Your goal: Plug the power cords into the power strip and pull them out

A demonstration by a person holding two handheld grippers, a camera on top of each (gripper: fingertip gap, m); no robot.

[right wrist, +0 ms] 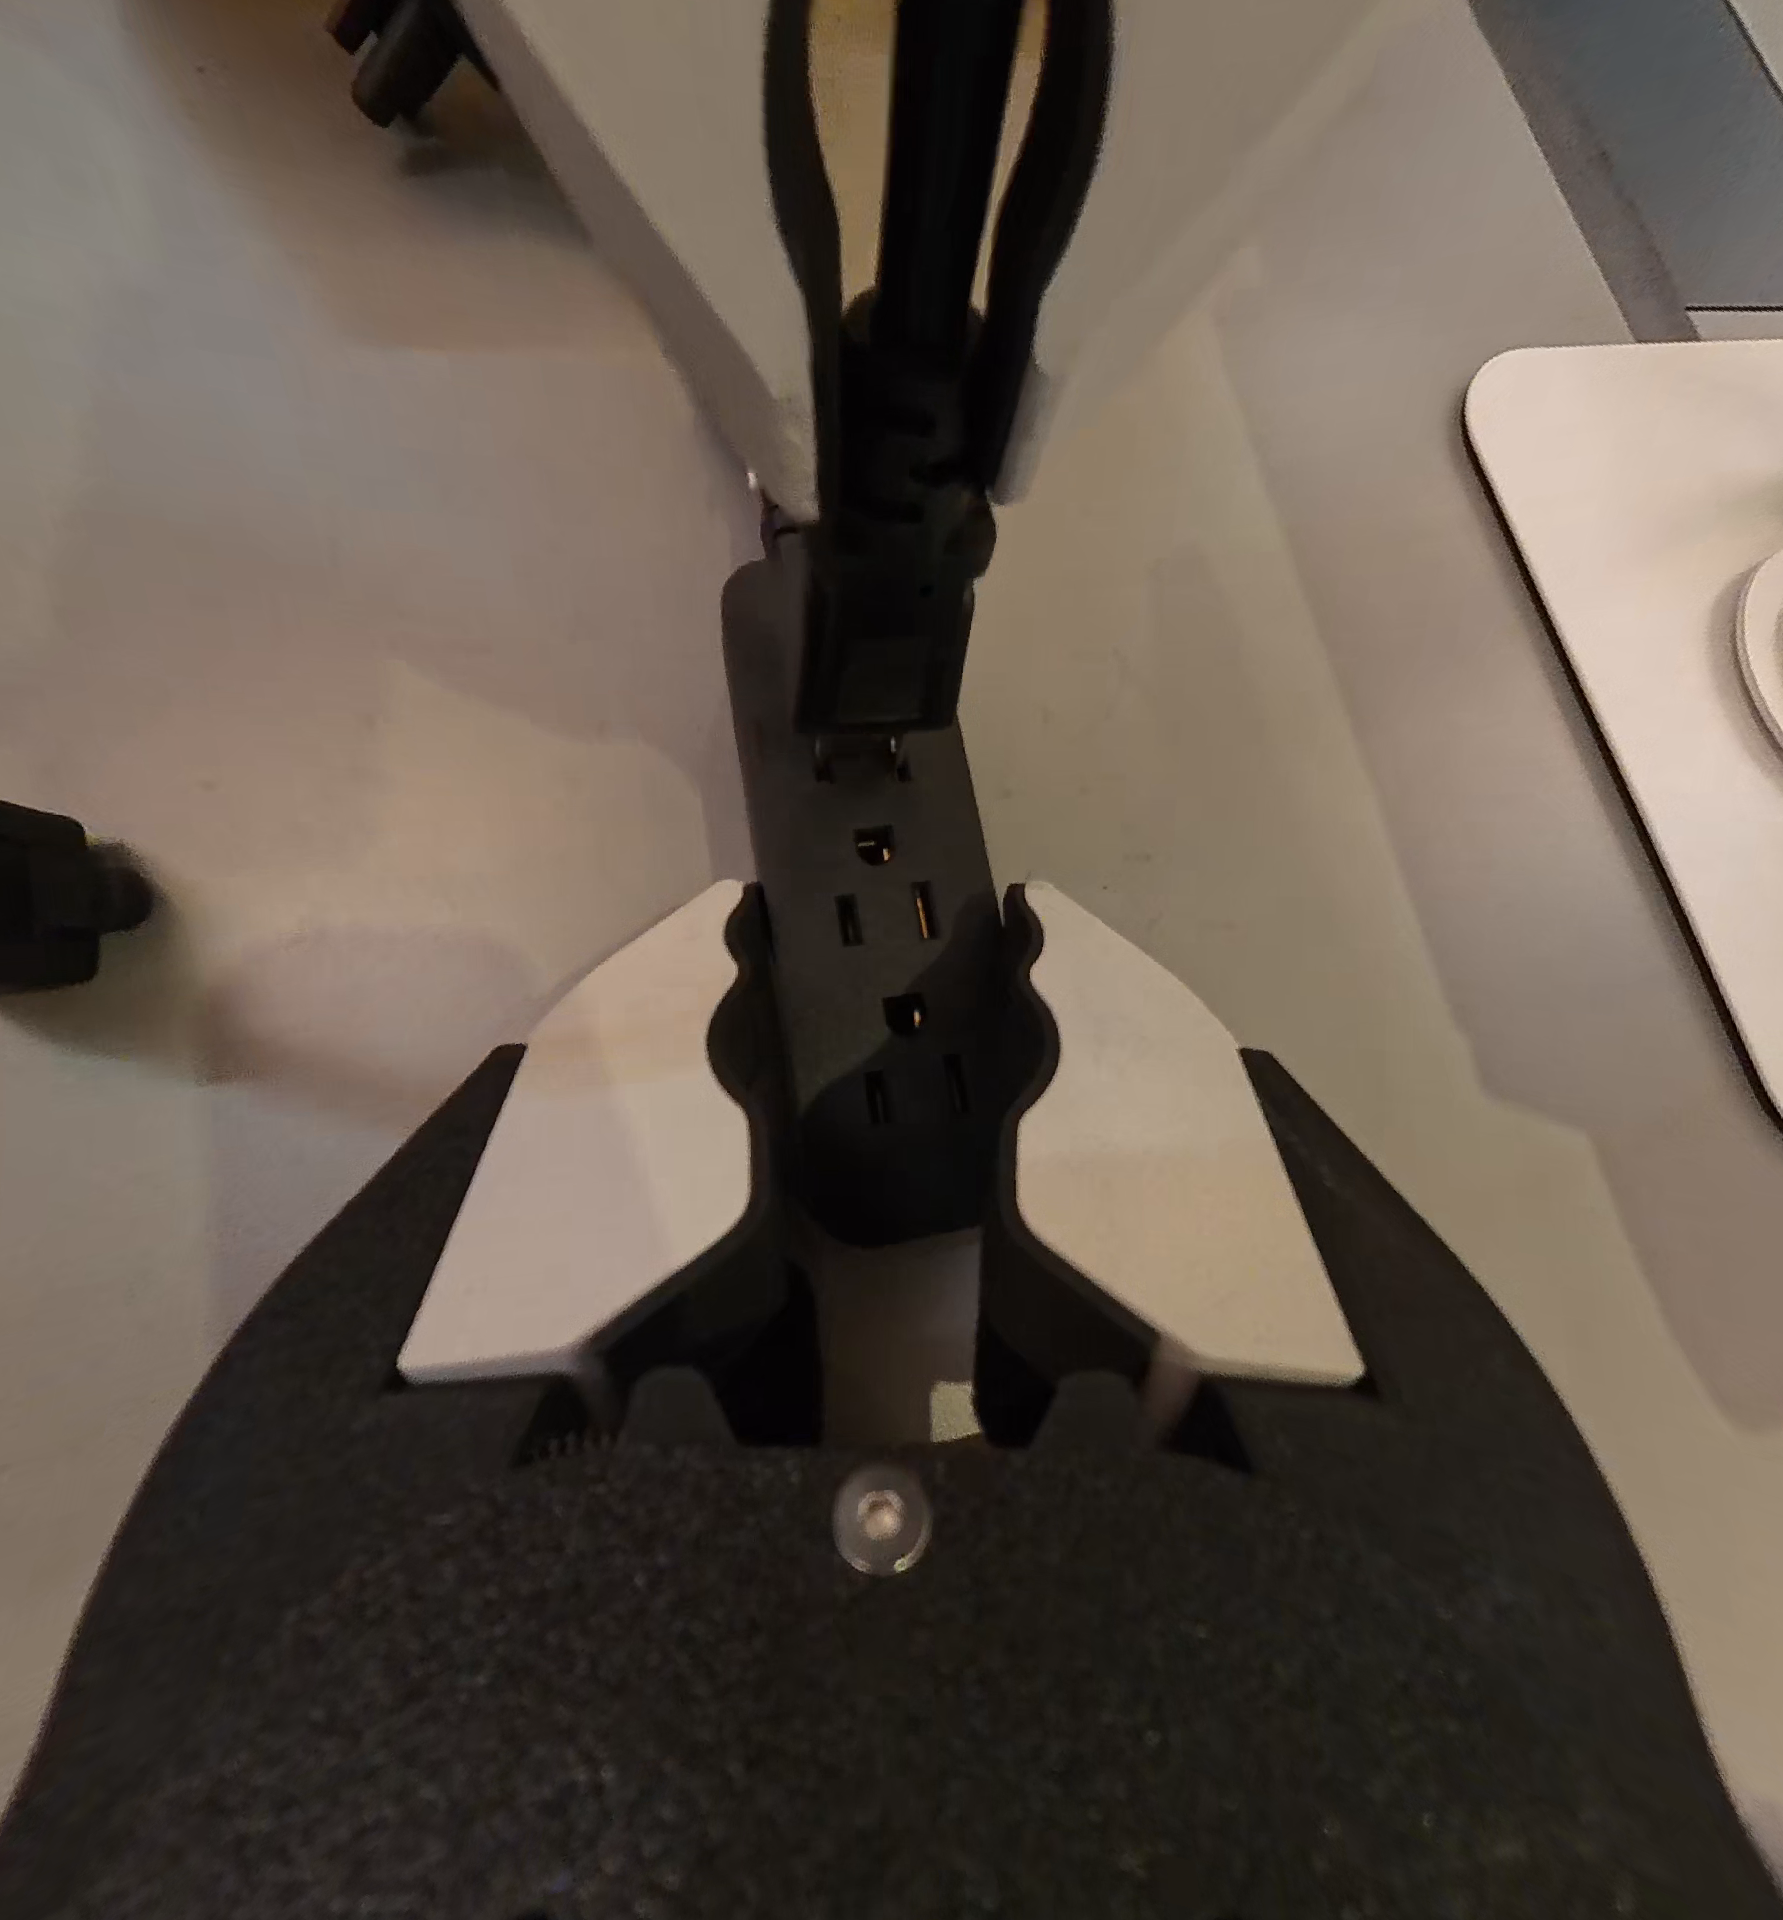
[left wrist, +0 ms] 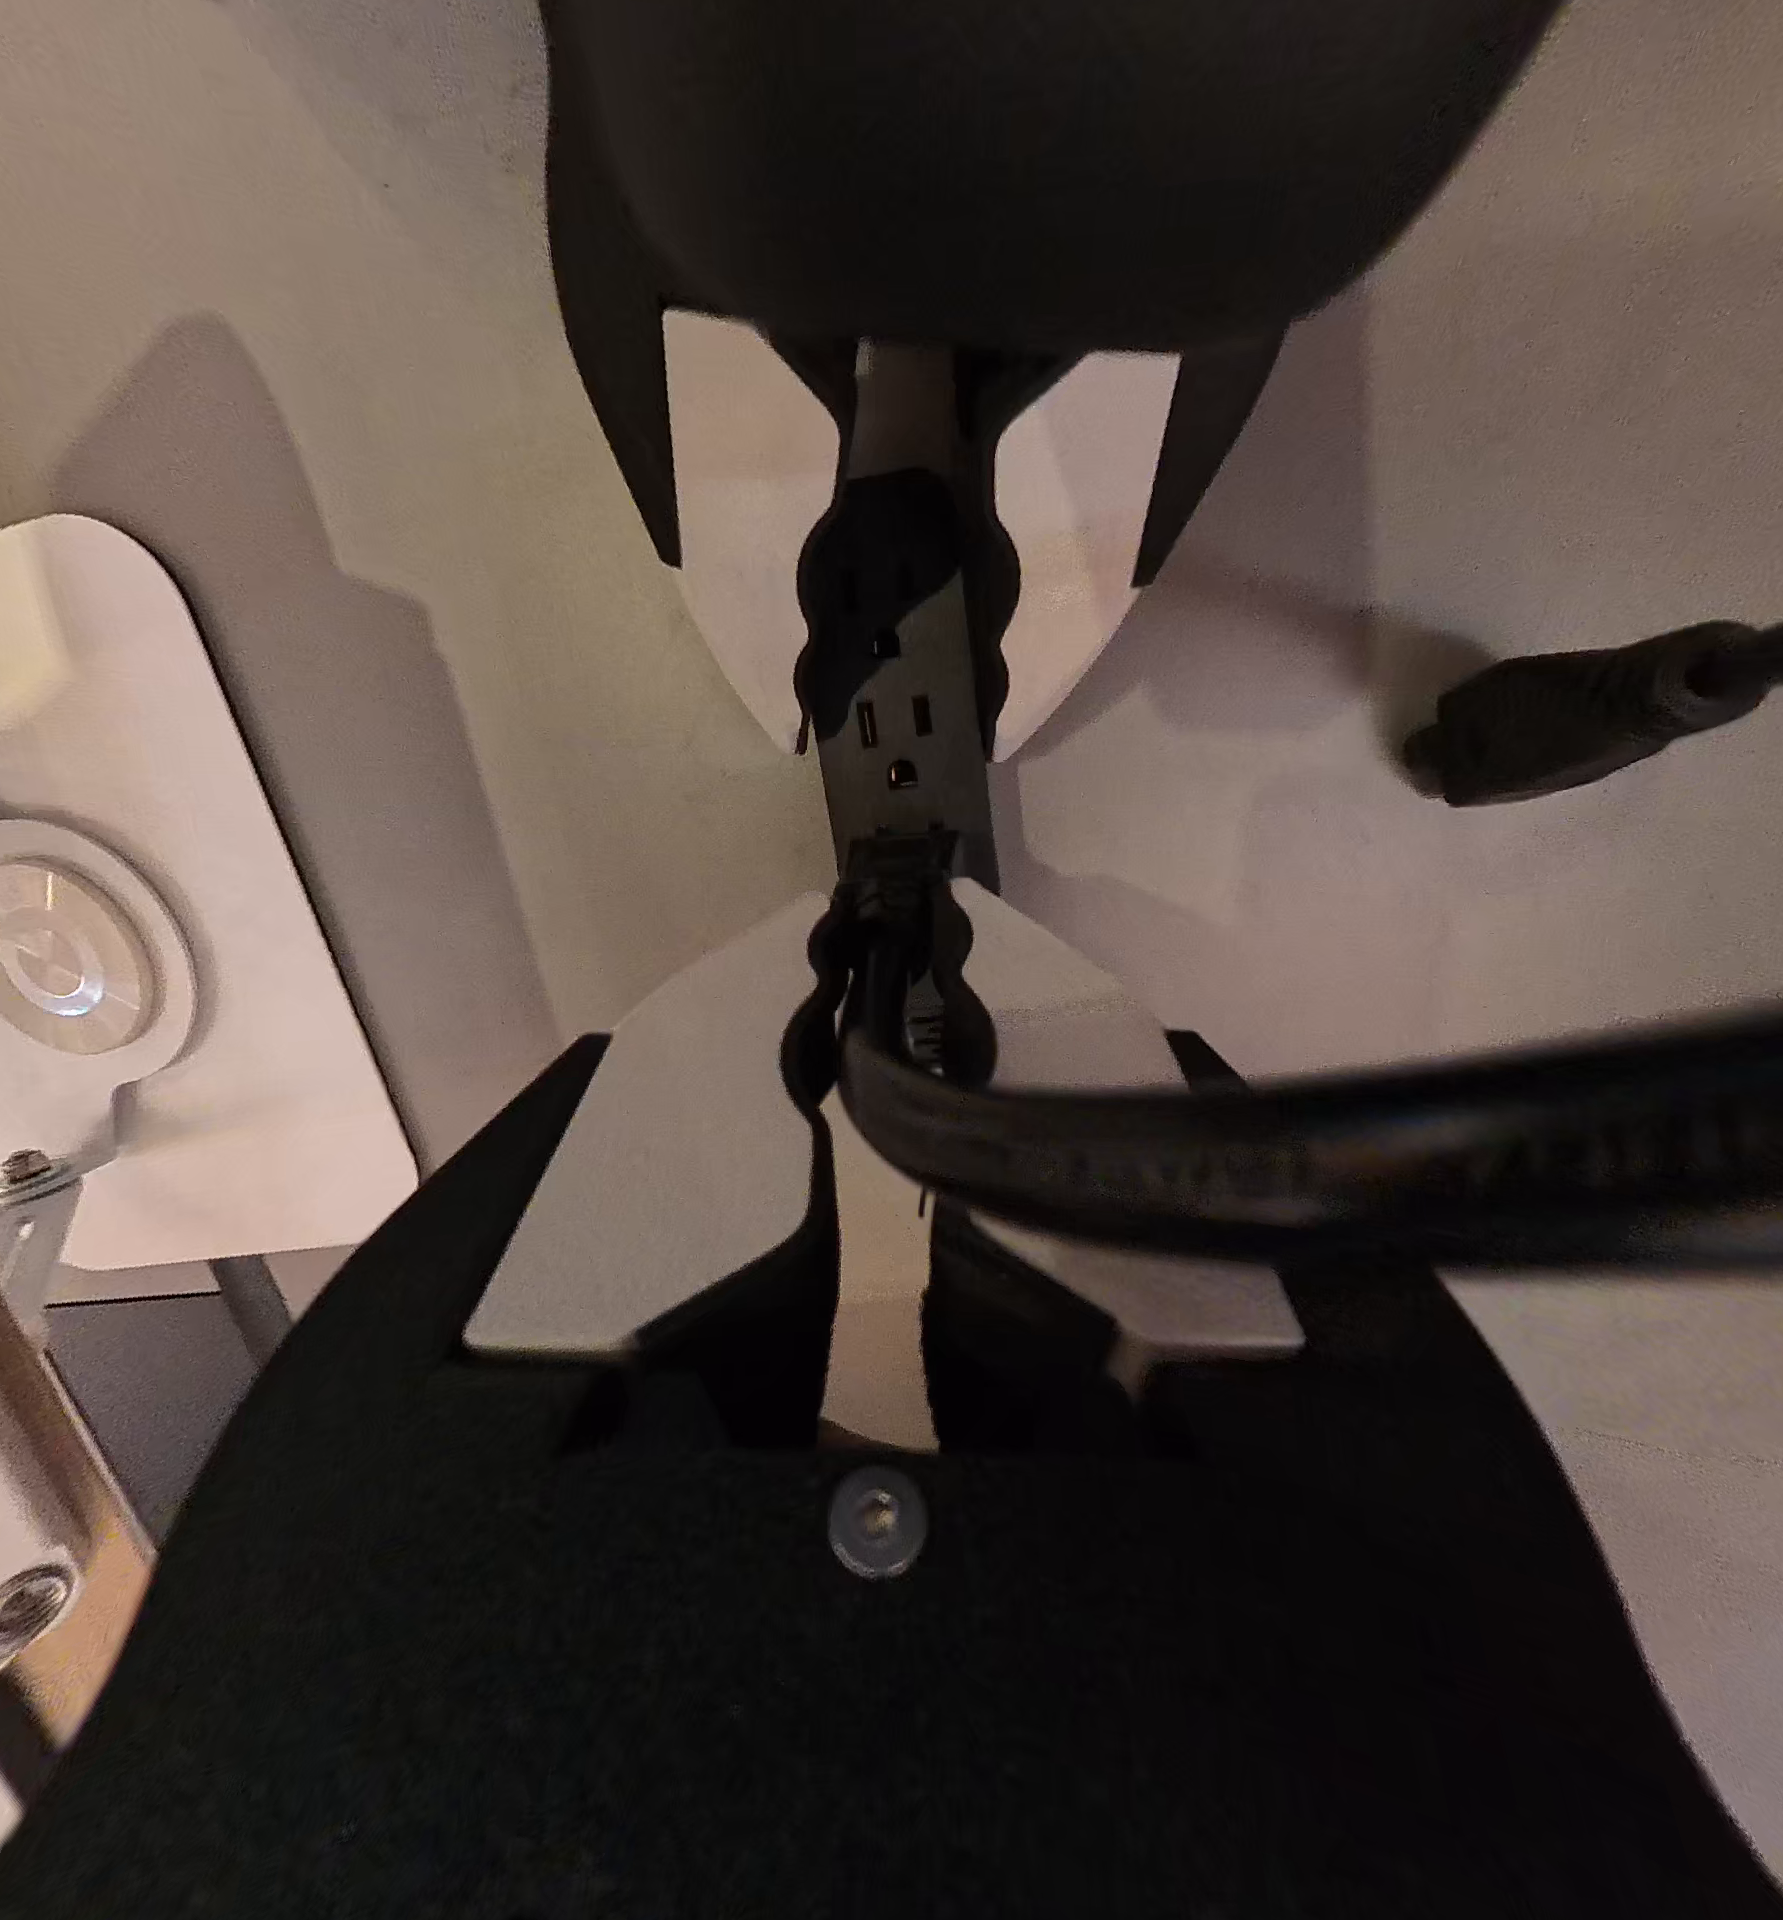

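A dark grey power strip (right wrist: 882,868) with several outlets lies on a white table. My right gripper (right wrist: 887,904) is shut on the strip's sides near its end; it also shows at the top of the left wrist view (left wrist: 902,727). My left gripper (left wrist: 892,914) is shut on a black plug (right wrist: 871,644) at the strip's far outlet. The plug's metal prongs (right wrist: 859,753) show between plug and strip. Its thick black cord (left wrist: 1386,1153) curves off to the right. The strip (left wrist: 892,790) shows two free outlets in the right wrist view.
A second black cord's plug (left wrist: 1552,707) lies loose on the table beside the strip, also in the right wrist view (right wrist: 14,894). A white plate with a round disc (left wrist: 87,935) sits on the other side (right wrist: 1645,623). Another black piece (right wrist: 399,73) lies at the far edge. The left gripper's tips are roughly 7 cm from the right gripper's.
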